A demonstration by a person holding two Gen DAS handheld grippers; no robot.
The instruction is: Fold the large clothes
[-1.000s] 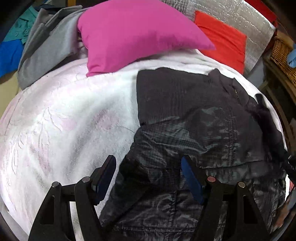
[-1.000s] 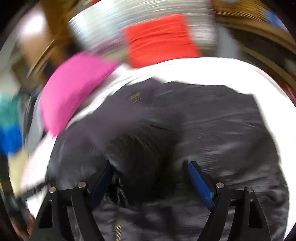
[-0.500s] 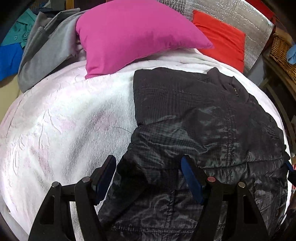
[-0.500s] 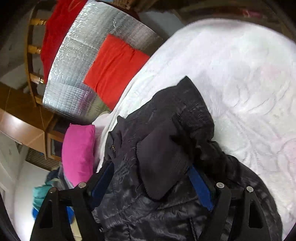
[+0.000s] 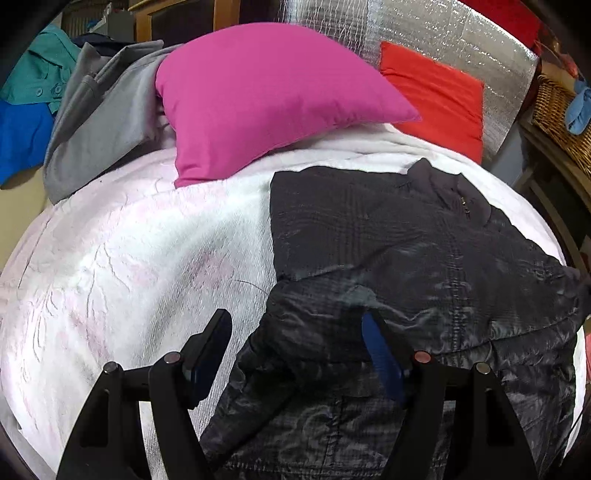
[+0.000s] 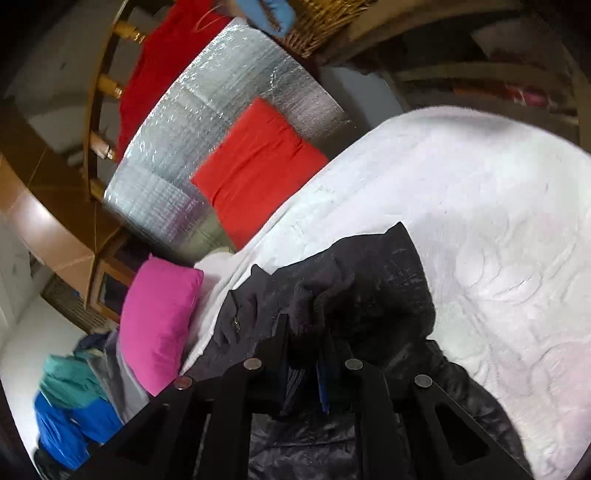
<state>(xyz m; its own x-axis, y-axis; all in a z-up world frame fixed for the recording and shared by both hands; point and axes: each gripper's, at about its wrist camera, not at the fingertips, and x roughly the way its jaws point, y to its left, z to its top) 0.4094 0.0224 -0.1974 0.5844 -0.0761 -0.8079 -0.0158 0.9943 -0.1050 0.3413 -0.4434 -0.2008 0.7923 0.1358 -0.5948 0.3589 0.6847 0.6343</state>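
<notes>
Jacket [image 5: 406, 266] fabric, black and shiny, is being shown spread over the lower right of the left wrist view, lying on a white bed cover [image 5: 129, 266]. One sleeve is folded across its chest, and the collar with a small zip is pointing toward the upper right. The left gripper [image 5: 295, 343] is being held wide open above the jacket's near edge; its left finger is hanging over the white cover, its right finger over the dark cloth, and nothing is being pinched between them.

In the right wrist view the jacket [image 6: 369, 288] is filling the lower centre of the frame. The right gripper [image 6: 304, 350] is being held nearly shut, with a bunched fold of the jacket's fabric caught between its fingers.

A pink pillow [image 5: 266, 96] is lying at the upper centre of the left wrist view, just beyond the jacket. A red cushion [image 5: 439, 96] is leaning on a silver foil panel [image 5: 424, 33] at the upper right. Grey clothing [image 5: 99, 118] is piled at the upper left, beside teal and blue garments.
</notes>
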